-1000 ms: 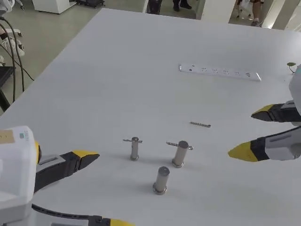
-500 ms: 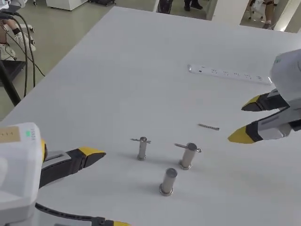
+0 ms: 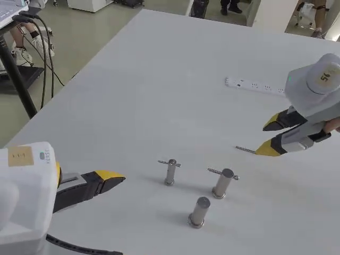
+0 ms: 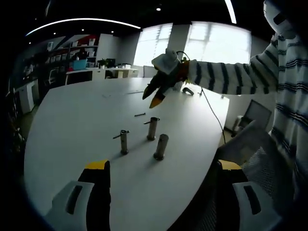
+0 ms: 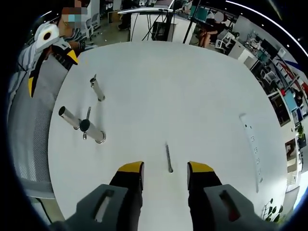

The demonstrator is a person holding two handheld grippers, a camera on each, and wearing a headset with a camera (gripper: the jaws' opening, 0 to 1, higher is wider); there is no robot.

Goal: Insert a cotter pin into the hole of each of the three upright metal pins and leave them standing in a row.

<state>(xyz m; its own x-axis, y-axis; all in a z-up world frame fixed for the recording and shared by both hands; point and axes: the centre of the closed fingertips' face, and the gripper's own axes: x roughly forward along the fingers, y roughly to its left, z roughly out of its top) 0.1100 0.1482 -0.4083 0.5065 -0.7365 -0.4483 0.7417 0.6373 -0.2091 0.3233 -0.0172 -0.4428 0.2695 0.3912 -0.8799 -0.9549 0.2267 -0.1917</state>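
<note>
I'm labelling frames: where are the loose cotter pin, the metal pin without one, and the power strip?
loose cotter pin [image 5: 168,159], right gripper view, mid-shaft.
bare metal pin [image 3: 200,212], head view, its side.
power strip [image 3: 255,86], head view, top face.

The head view looks down on the desk [image 3: 133,79] from its near edge. The left gripper view sits low, facing across it; the right gripper view looks steeply down. All three share the pins [image 3: 200,210].
</note>
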